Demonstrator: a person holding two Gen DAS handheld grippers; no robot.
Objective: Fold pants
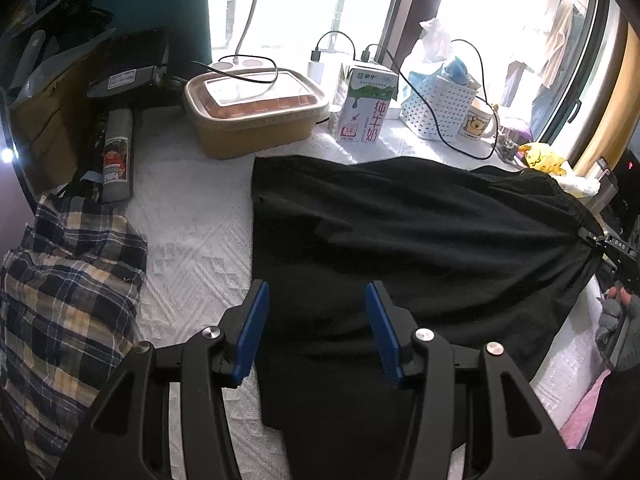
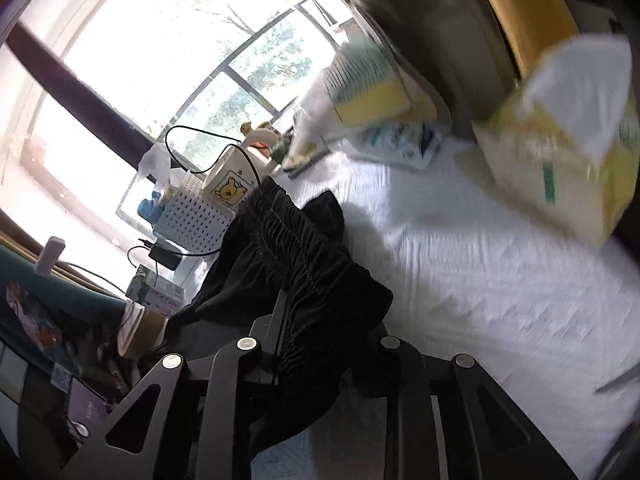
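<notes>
Bunching in right gripper [image 2: 316, 320] — black pants [image 2: 296, 264] waistband

Bright window [image 1: 304, 8], white bedspread [image 1: 192, 216]

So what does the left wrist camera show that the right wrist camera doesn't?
Only the left wrist view shows the plaid shirt, the lidded food box, the left gripper open above the cloth, and the black pants spread flat. Only the right wrist view shows the yellow tissue pack and the right gripper shut on the gathered waistband. Both show the pants, white basket, bear mug, milk carton and white bedcover.
</notes>
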